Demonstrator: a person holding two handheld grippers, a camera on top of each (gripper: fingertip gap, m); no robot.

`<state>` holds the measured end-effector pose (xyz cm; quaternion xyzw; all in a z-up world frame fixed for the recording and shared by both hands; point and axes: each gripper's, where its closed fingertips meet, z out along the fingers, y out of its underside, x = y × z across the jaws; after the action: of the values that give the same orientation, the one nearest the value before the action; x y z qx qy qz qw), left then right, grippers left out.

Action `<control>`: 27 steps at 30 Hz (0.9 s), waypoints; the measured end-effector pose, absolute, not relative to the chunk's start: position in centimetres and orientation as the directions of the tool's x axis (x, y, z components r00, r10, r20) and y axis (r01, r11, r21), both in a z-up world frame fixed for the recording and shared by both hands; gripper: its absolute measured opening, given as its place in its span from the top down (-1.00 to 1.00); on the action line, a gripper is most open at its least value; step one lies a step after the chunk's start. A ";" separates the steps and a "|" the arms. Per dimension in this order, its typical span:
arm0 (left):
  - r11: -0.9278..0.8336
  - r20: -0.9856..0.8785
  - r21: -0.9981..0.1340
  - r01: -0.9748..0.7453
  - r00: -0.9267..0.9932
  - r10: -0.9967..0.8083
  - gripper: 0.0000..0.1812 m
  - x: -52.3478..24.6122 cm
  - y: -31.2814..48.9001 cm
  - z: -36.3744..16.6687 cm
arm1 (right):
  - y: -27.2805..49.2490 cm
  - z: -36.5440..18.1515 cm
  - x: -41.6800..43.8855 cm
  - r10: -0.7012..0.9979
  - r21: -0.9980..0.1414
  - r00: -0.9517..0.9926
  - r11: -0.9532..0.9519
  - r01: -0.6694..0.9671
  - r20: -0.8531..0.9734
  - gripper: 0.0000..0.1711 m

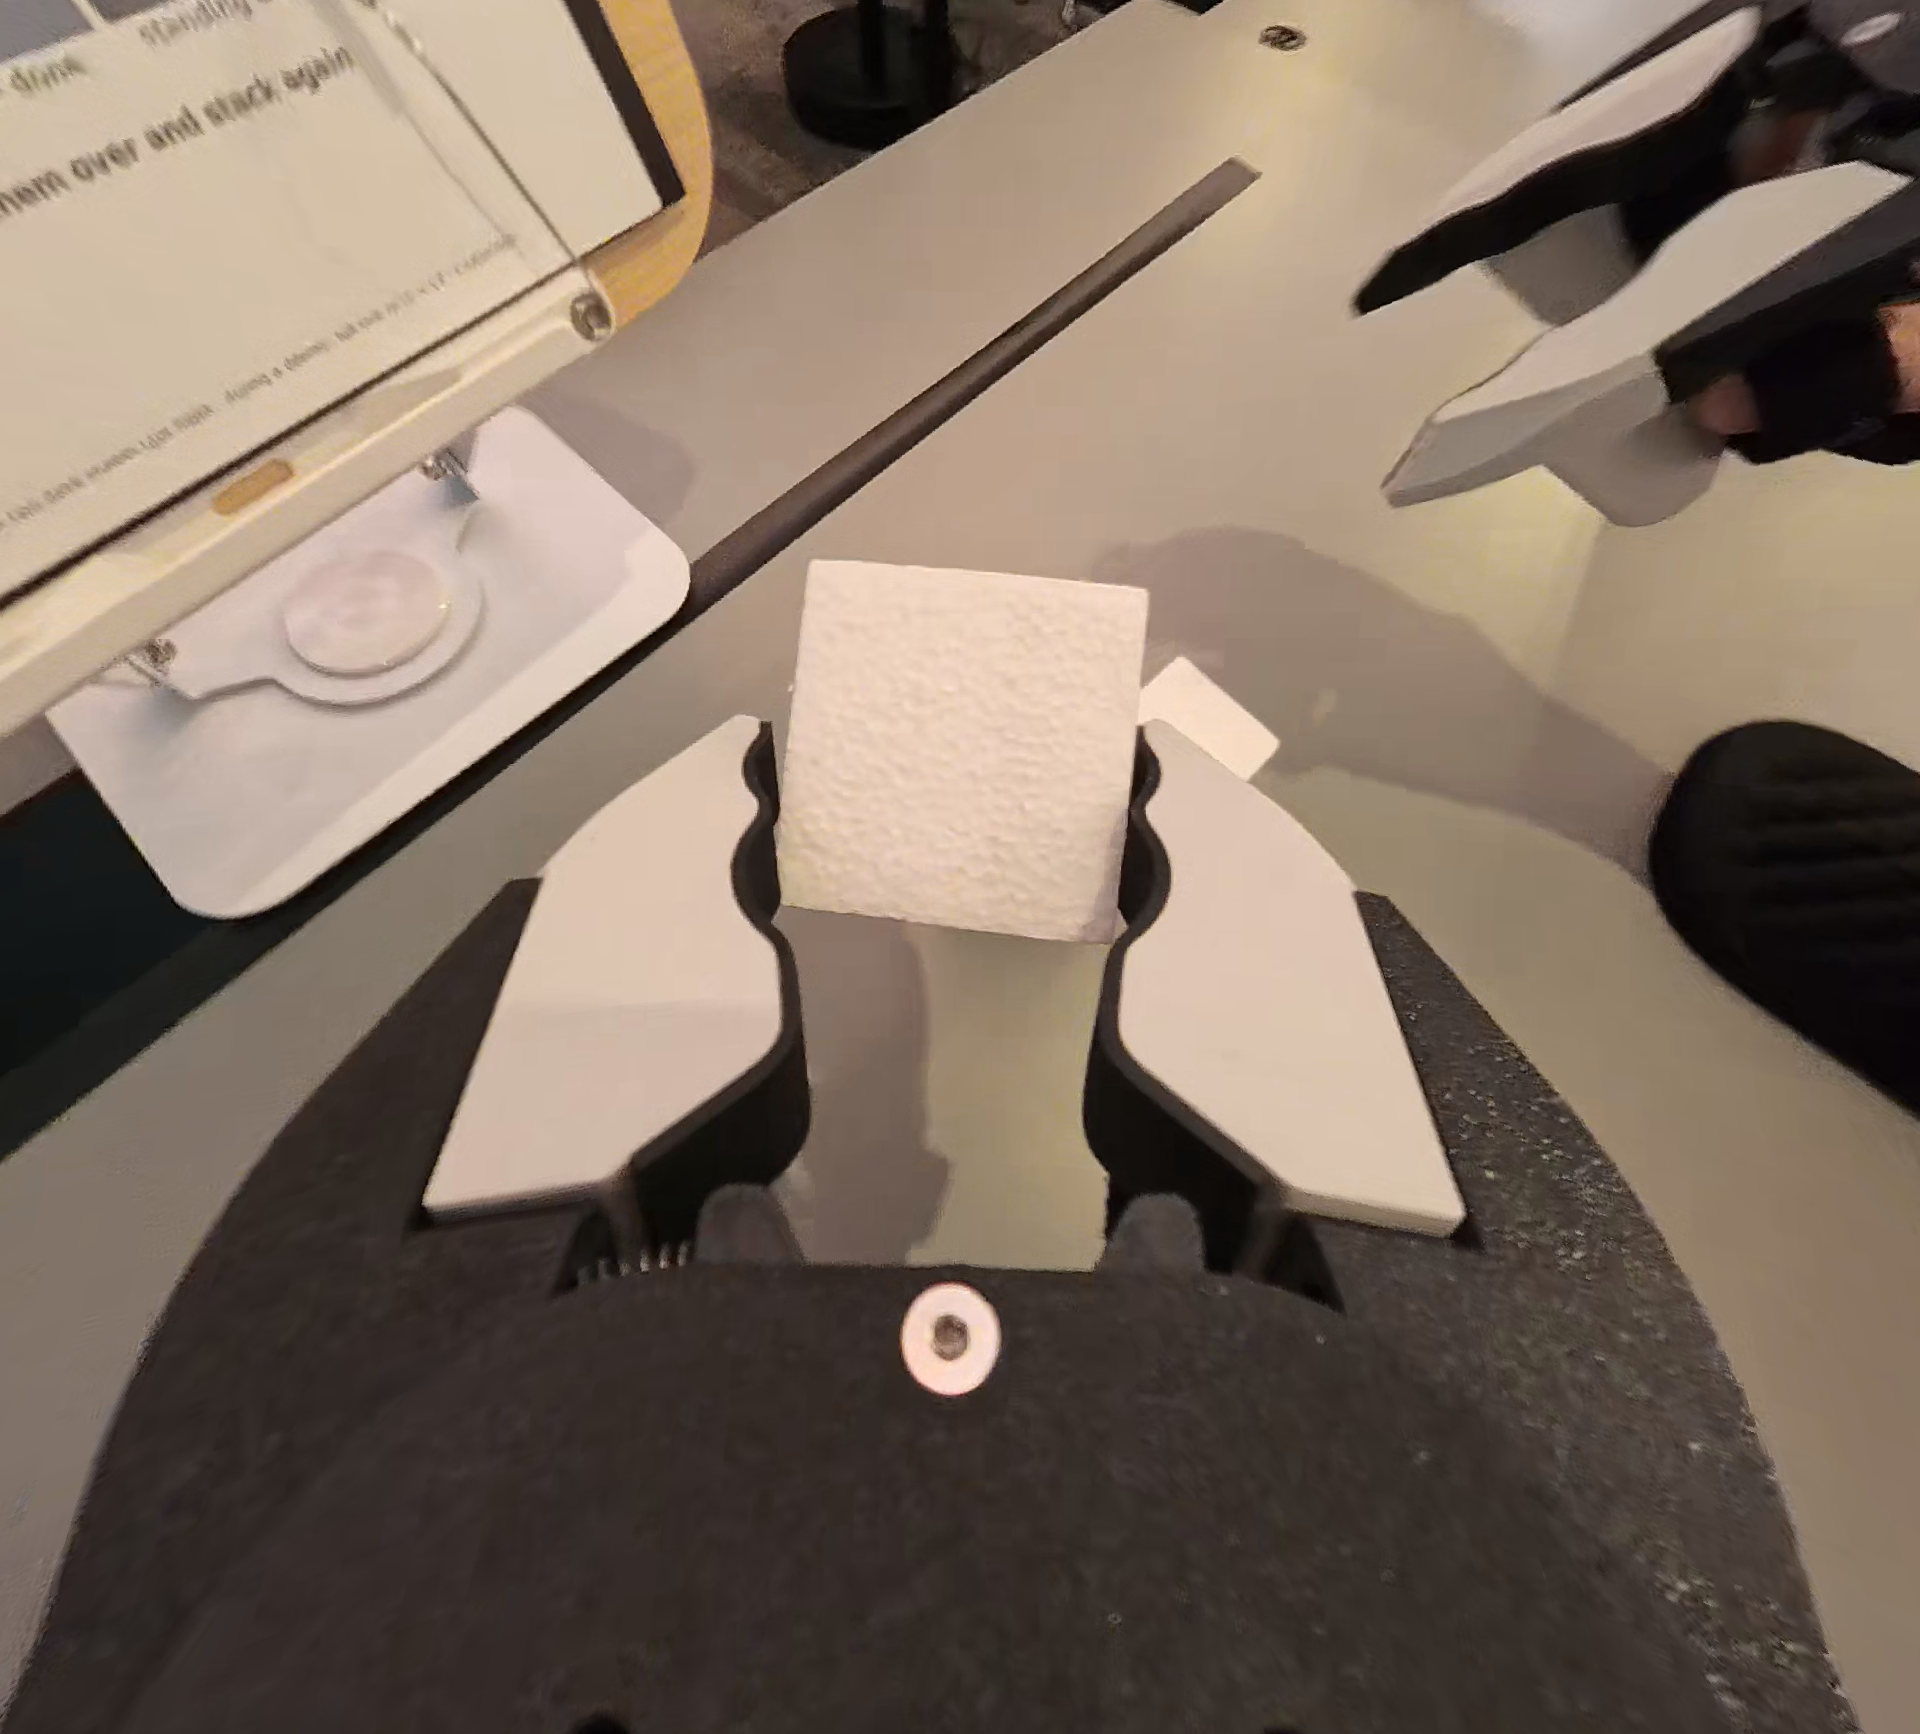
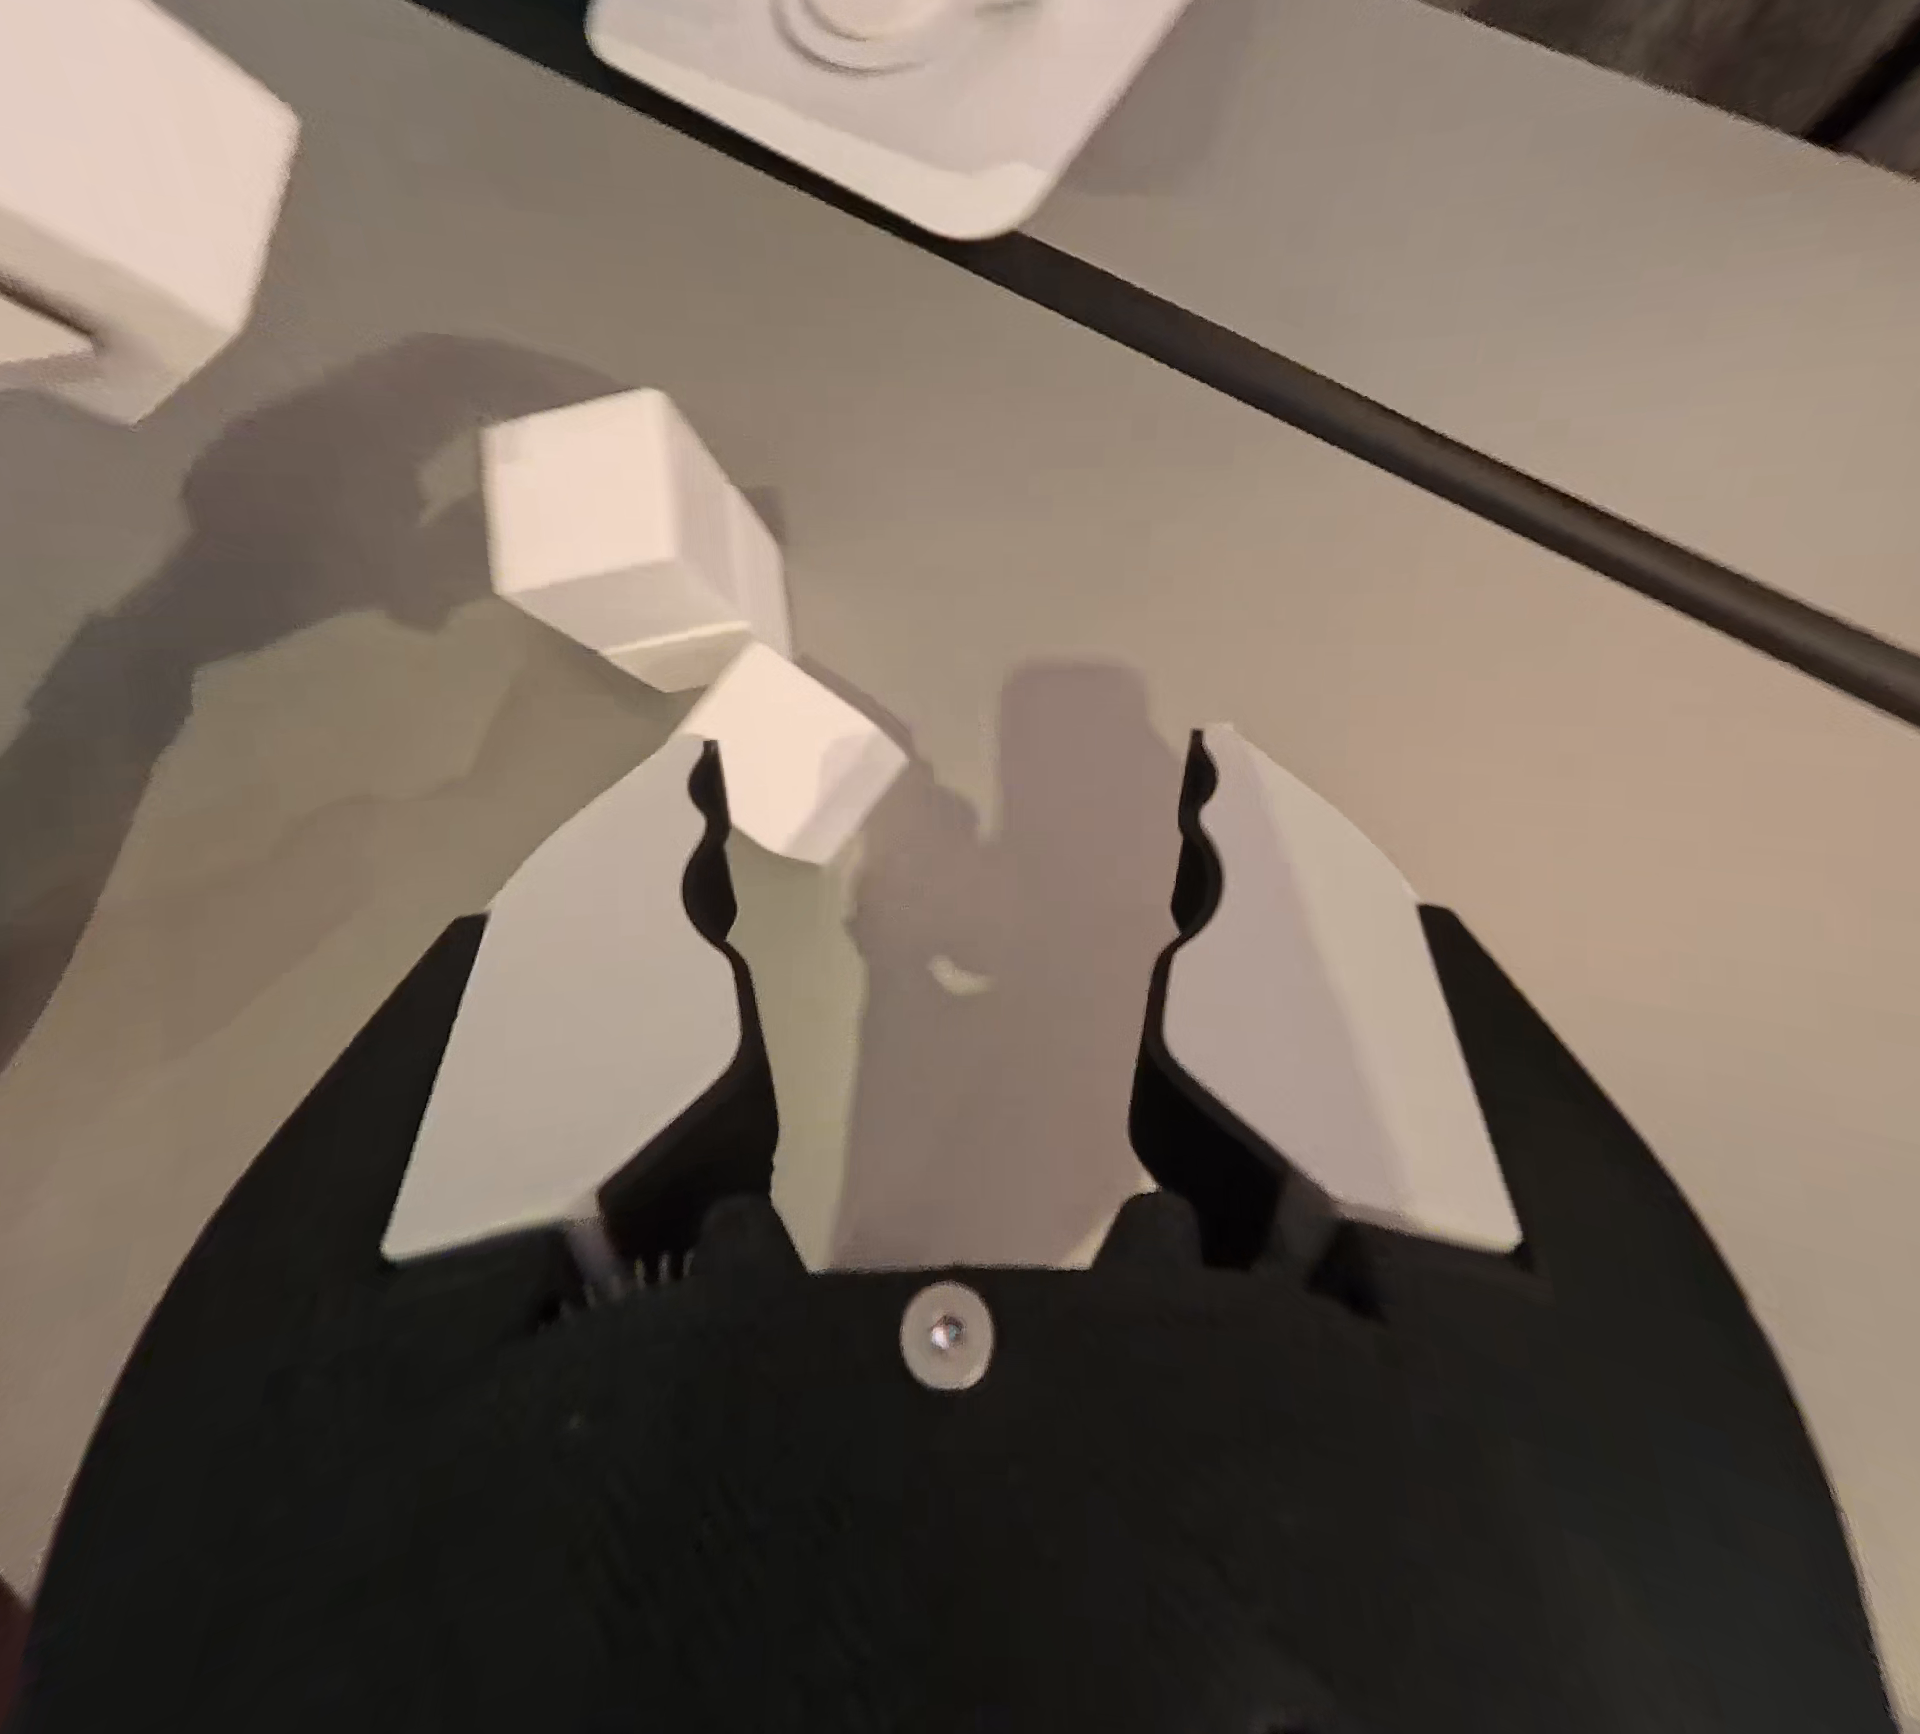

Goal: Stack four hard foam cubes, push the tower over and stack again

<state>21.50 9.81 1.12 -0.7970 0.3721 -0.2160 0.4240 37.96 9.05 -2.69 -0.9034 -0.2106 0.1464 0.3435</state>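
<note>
No containers anywhere here, just loose stuff on a grey bench (image 1: pixel 1039 396), so going by the white stand base (image 1: pixel 353 676) of the screen as my landmark. In the left wrist view the left gripper (image 1: pixel 951 827) is clamped on a white foam cube (image 1: pixel 961 749), one finger pressed to each side of it, and the cube sits in front of and to the right of that stand base. A small white corner (image 1: pixel 1210 713) pokes out behind the held cube; can't tell if it's another cube or something flat. This view also catches the right gripper (image 1: pixel 1403 396) further right of the base, held by a hand in a dark glove (image 1: pixel 1808 385), jaws apart and nothing between them, and pretty smeared. The screen (image 1: pixel 291 126) itself only shows up here, cut off at the top and left edges. The right wrist view is blurry all over, but it shows what the other doesn't: two more foam cubes on the bench in front of the stand base (image 2: pixel 894 22), a farther cube (image 2: pixel 623 531) and a nearer cube (image 2: pixel 795 749) that look like they touch at a corner, the nearer one just beside the right gripper's (image 2: pixel 951 749) left fingertip. Its fingers are spread wide with only bare bench between. A big white block (image 2: pixel 114 198) is cut off at the left edge of that view.
</note>
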 end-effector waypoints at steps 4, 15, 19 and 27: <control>-0.428 0.004 -0.787 -0.445 0.690 -0.724 0.30 23.1 10.6 -0.9 | 10.3 -3.0 42.8 0.360 -0.687 0.933 -0.682 0.250 -0.019 0.07; -0.431 -0.053 -0.730 -0.531 0.673 -0.738 0.30 24.3 10.7 -3.1 | 10.6 -5.3 43.5 0.363 -0.621 0.932 -0.726 0.295 0.019 0.08; -0.429 -0.105 -0.702 -0.568 0.678 -0.727 0.30 24.4 10.9 -3.7 | 10.9 -5.7 43.7 0.348 -0.621 0.937 -0.732 0.279 0.010 0.08; -0.420 -0.148 -0.678 -0.604 0.671 -0.726 0.30 25.0 10.6 -4.1 | 10.9 -6.8 43.8 0.346 -0.589 0.938 -0.758 0.281 0.002 0.09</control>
<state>25.01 10.60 -4.07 -0.8383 0.3965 -0.0840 0.3646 43.85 10.90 -6.81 -0.9360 -0.1673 0.0534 0.3049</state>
